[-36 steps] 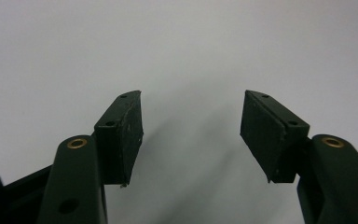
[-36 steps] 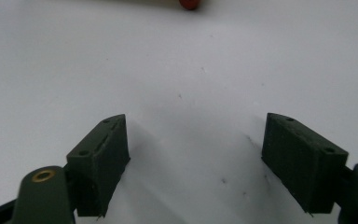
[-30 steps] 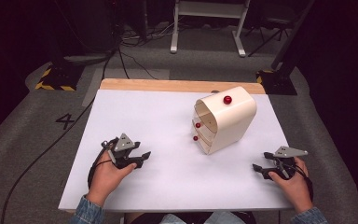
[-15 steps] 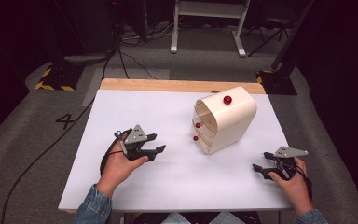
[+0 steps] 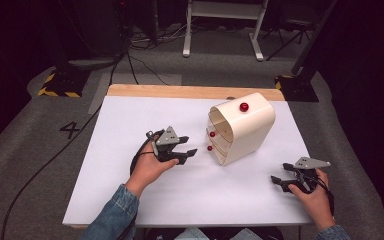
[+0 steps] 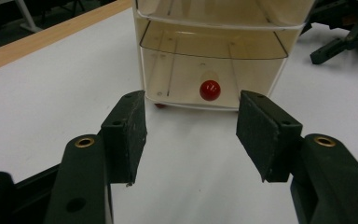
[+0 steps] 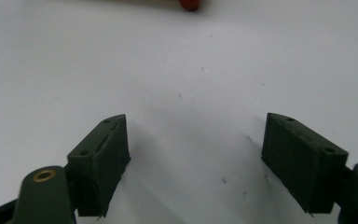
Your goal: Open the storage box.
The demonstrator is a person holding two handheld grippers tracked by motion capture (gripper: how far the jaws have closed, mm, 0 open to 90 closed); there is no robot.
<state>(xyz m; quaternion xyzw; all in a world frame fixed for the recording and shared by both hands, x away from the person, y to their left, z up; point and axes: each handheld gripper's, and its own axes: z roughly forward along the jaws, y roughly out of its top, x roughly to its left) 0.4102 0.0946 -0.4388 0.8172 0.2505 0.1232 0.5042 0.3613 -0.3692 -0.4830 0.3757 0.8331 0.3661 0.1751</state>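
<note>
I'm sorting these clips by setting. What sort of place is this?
Probably a lab or studio set up for recording: a white-topped table on grey carpet, yellow-and-black hazard tape on the floor, and black cables trailing past a white metal stand.

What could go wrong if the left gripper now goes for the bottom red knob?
1. The knob is small and round, so the open left gripper may slip off it.
2. The drawer unit looks light and stands free on the table; a pull might drag it, since the right gripper rests apart.

Cream drawer unit [image 5: 241, 127] — red knobs, drawers shut — upright, right of table centre
</note>
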